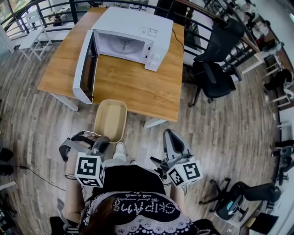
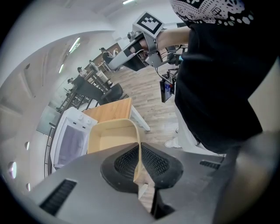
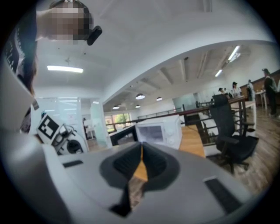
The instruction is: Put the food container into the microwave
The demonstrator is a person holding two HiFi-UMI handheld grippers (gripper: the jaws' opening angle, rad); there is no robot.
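The food container (image 1: 110, 120) is a shallow beige tub, held out over the floor just short of the wooden table (image 1: 133, 87). My left gripper (image 1: 98, 144) is shut on its near rim; in the left gripper view the rim wall (image 2: 139, 153) is pinched between the pads of the left gripper (image 2: 140, 158). The white microwave (image 1: 131, 39) stands on the table with its door (image 1: 85, 66) swung wide open and the cavity showing. My right gripper (image 1: 171, 140) hangs at the right, away from the container, its jaws together with nothing in them (image 3: 141, 157).
A black office chair (image 1: 216, 69) stands right of the table, and another chair base (image 1: 234, 199) lies on the floor at the lower right. A black railing (image 1: 55, 9) runs behind the table. The person's feet (image 1: 119, 149) stand on the wood floor.
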